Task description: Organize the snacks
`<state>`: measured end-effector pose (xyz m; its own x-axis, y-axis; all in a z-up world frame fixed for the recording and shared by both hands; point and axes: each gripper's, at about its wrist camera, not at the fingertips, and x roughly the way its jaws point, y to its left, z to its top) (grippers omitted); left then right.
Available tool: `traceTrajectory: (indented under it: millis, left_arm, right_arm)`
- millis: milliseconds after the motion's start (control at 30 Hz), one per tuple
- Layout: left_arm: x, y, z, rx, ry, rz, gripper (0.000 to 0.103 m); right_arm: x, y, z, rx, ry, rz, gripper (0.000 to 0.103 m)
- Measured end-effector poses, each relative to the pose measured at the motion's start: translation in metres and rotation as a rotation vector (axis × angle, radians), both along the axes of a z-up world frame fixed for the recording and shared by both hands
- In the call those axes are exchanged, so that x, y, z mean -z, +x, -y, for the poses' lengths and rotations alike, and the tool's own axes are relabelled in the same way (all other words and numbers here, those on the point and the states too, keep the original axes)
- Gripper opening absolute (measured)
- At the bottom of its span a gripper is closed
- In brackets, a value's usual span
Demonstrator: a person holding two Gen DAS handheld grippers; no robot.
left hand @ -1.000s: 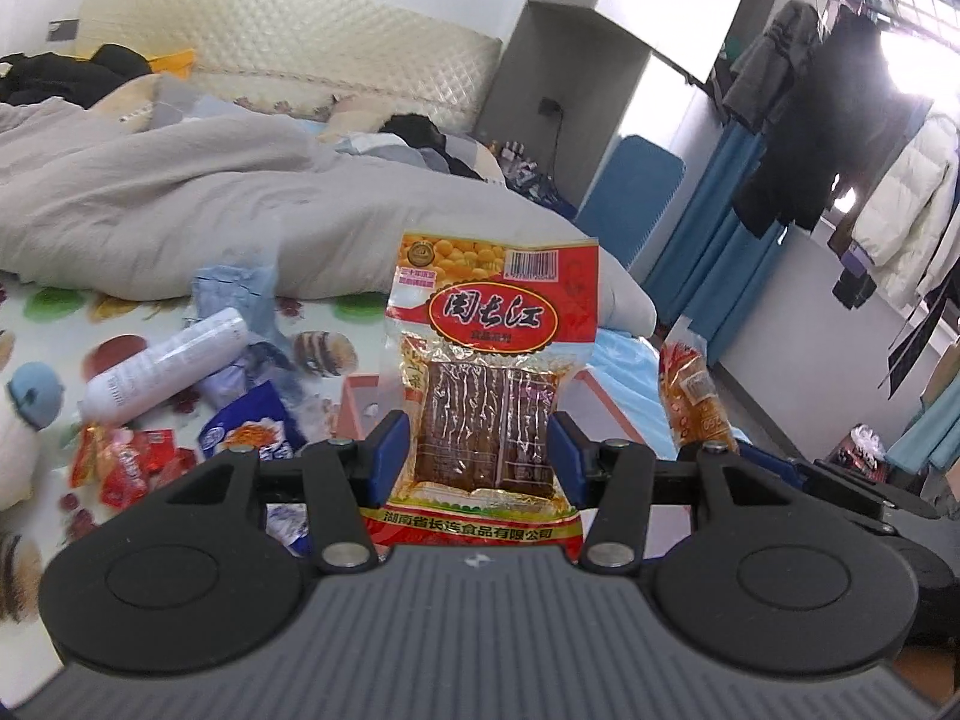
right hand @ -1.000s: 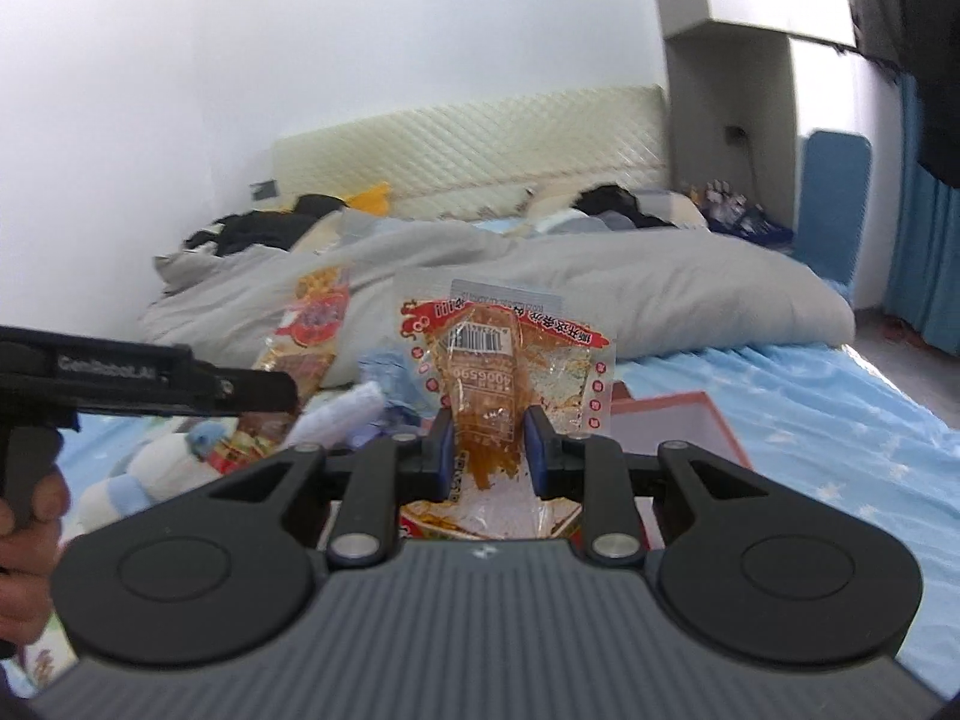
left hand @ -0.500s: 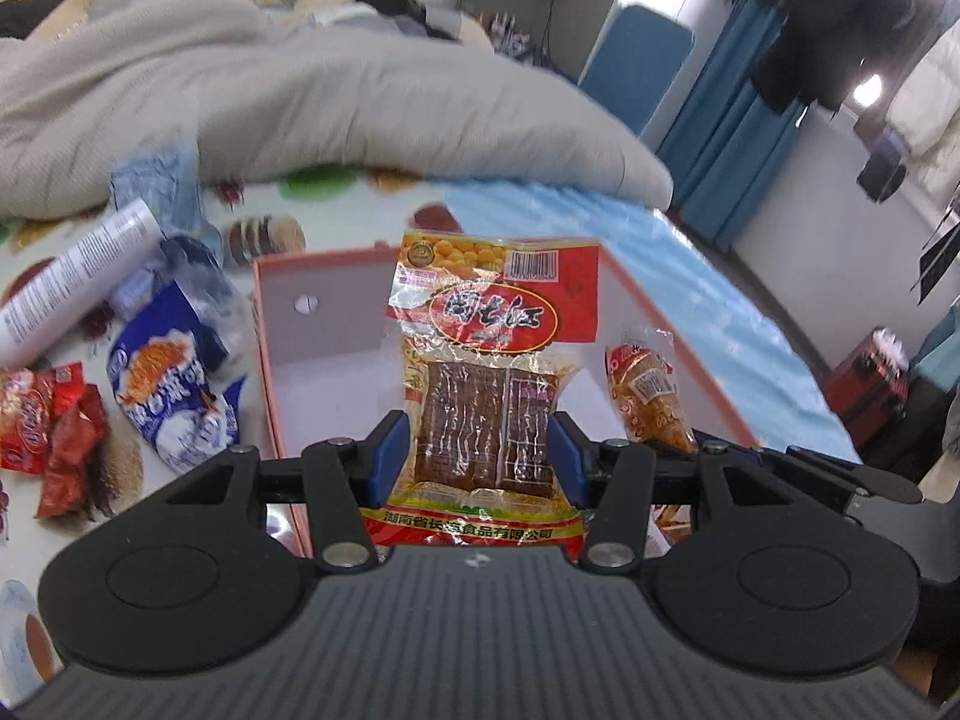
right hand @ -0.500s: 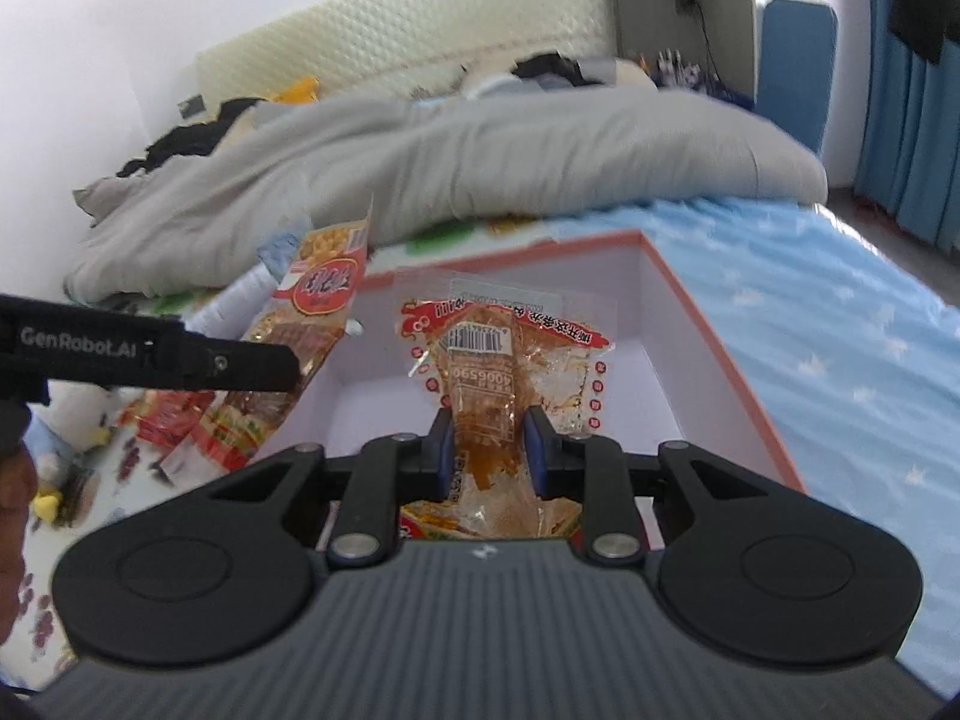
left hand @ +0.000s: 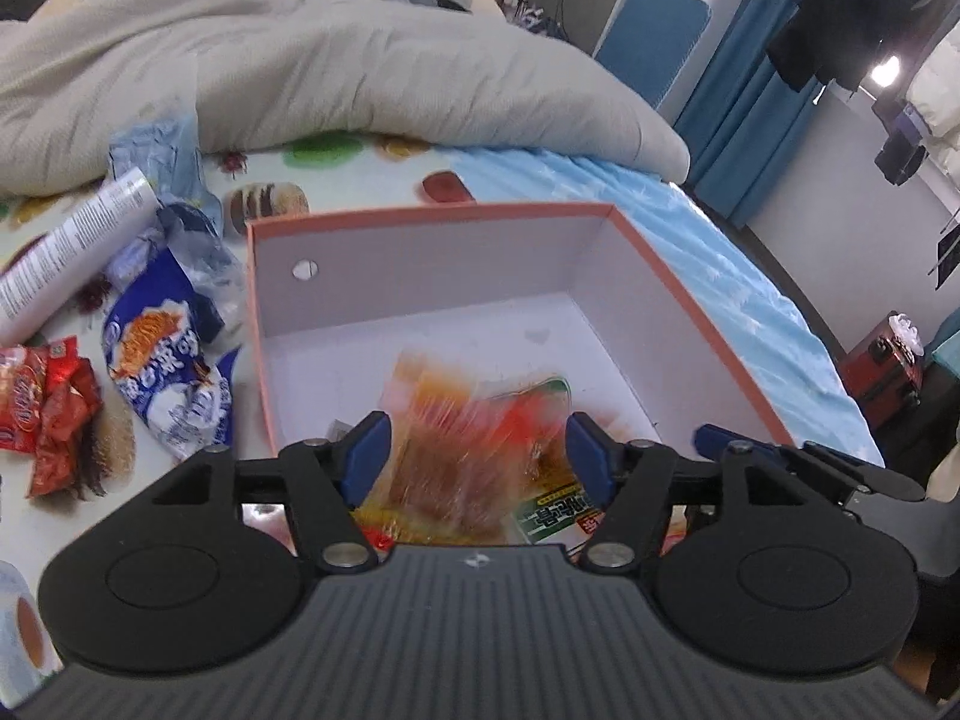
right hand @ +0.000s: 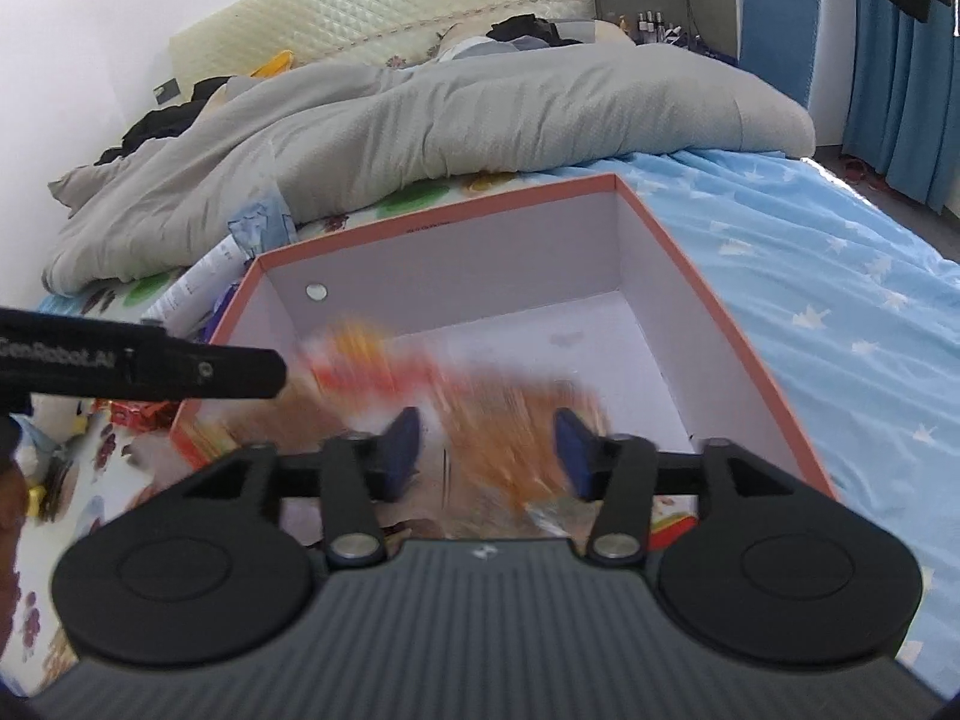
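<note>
Snack packets, two, both blurred: one (left hand: 462, 450) between my left hand-held gripper's (left hand: 477, 450) opening jaws, pads clear of it; one (right hand: 510, 438) between my right hand-held gripper's (right hand: 486, 447) opening jaws, likewise unpressed. Both over the orange-rimmed box (left hand: 690, 306). Bed: grey duvet (left hand: 360, 66), loose snacks (left hand: 54, 408) left of box.

You get bright, even daylight; a window (left hand: 888, 69) glares white at the far right of your left view. The snack packets (left hand: 474, 438) smear with motion blur in both views. Fisheye bends the box (right hand: 708, 276) edges, and corners darken.
</note>
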<state>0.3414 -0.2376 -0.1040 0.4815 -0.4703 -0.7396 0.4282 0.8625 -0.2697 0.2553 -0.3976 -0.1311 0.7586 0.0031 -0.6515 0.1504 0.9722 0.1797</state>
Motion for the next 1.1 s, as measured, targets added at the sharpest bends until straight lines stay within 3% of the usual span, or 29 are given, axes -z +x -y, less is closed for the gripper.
traceTrajectory:
  millis: [633, 967, 1100]
  left_arm:
    - [-0.106, -0.094, -0.084, -0.066, -0.05, 0.192, 0.071]
    - [-0.129, -0.15, -0.144, -0.106, -0.034, 0.283, 0.074]
    - [-0.129, -0.167, -0.167, -0.135, -0.031, 0.299, 0.075]
  right_arm:
    - [-0.095, -0.074, -0.05, -0.067, 0.003, 0.225, 0.064]
    - [-0.12, -0.11, -0.096, -0.116, -0.003, 0.321, 0.064]
    - [-0.119, -0.12, -0.113, -0.143, -0.013, 0.32, 0.064]
